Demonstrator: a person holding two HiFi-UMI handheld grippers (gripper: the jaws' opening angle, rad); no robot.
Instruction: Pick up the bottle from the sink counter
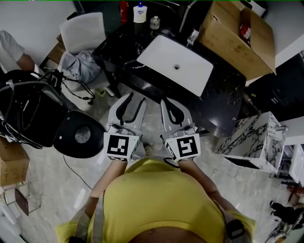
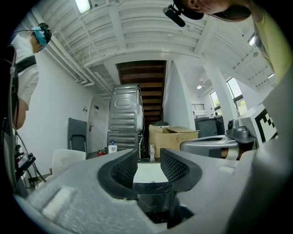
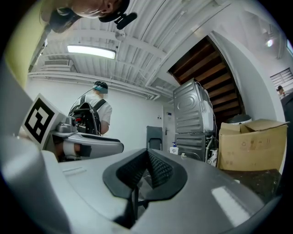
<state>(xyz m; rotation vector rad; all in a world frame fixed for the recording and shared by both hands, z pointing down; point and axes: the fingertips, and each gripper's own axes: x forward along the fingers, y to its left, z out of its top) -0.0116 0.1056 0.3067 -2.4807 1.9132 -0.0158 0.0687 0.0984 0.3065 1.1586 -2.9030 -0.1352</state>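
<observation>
A white pump bottle (image 1: pixel 139 13) with a blue top stands at the far back of the black sink counter (image 1: pixel 223 107), beside a small jar (image 1: pixel 155 22) and a red can (image 1: pixel 124 9). Another small bottle (image 1: pixel 193 36) stands by the white basin (image 1: pixel 175 64). My left gripper (image 1: pixel 134 100) hovers in front of the counter's near edge, open with nothing between its jaws. The right gripper (image 1: pixel 166 104) is beside it with its jaws together and empty. The pump bottle (image 2: pixel 112 147) shows far off in the left gripper view past the left gripper (image 2: pixel 149 155), and the pump bottle (image 3: pixel 173 149) also shows beyond the right gripper (image 3: pixel 147 153).
A large open cardboard box (image 1: pixel 237 38) sits on the counter's right end. A black office chair (image 1: pixel 78 134) and a backpack with cables (image 1: pixel 23 114) stand at the left, a white chair (image 1: pixel 83 31) behind them. A marbled cabinet (image 1: pixel 251 140) is at the right. A person (image 3: pixel 97 109) stands beyond.
</observation>
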